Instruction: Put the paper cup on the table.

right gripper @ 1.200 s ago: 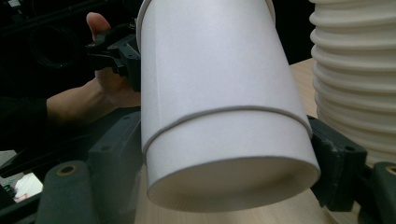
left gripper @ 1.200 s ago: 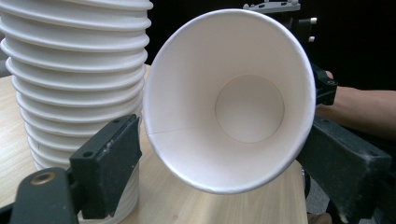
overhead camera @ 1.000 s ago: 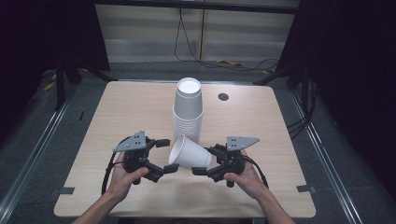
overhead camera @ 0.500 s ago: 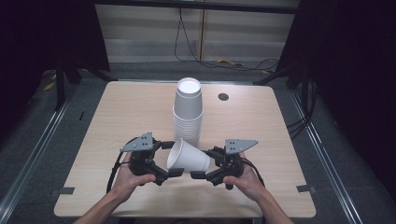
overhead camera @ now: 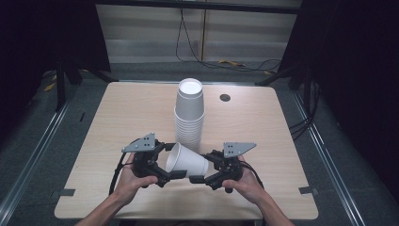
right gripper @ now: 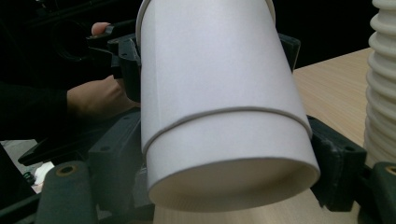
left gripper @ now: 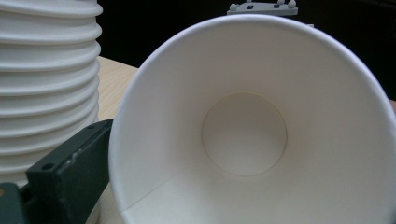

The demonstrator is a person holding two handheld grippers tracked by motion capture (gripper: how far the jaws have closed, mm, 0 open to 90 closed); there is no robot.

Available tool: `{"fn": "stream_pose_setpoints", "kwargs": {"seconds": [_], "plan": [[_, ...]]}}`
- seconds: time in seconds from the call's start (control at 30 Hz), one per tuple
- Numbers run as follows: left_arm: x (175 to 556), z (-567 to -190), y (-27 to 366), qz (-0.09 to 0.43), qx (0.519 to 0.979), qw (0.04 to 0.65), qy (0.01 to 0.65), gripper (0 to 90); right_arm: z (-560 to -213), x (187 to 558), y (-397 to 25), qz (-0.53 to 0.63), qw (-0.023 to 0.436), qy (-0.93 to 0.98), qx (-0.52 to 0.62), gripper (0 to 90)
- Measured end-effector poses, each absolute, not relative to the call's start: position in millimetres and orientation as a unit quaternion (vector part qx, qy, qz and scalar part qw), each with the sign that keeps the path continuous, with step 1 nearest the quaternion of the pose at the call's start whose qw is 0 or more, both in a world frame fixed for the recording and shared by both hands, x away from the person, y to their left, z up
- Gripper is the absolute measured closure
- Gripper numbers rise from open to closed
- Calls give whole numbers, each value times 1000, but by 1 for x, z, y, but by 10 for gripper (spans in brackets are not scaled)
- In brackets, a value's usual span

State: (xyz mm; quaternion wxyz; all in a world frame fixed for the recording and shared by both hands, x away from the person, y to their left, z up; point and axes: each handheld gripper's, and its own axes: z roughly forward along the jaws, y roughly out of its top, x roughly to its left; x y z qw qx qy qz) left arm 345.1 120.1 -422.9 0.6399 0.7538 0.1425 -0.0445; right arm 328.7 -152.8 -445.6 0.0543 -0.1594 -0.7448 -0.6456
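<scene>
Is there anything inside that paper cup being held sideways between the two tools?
The cup looks empty: the left gripper view looks straight into its mouth and shows bare white walls and a clean round bottom. The lowest edge of the inside falls below the picture, so that sliver stays unseen.

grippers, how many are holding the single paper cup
2. The left gripper is at the cup's open rim end, its jaws around the mouth. The right gripper clamps the cup's base end. The cup lies sideways between them, in front of the cup stack.
</scene>
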Motion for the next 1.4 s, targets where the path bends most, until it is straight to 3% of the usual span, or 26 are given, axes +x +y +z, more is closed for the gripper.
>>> {"fn": "stream_pose_setpoints", "kwargs": {"seconds": [0.47,0.8,0.97,1.4], "plan": [[346,-420,121,-57,762,633,126,71,-447,329,-151,-642,56,-749,-156,218],[346,-418,123,-43,771,624,122,79,-449,329,-151,-614,53,-769,-169,205],[345,-416,122,-31,777,618,115,80,-449,329,-151,-607,49,-772,-181,136],[350,-413,129,-36,779,615,120,80,-449,331,-158,-581,51,-788,-197,135]]}}
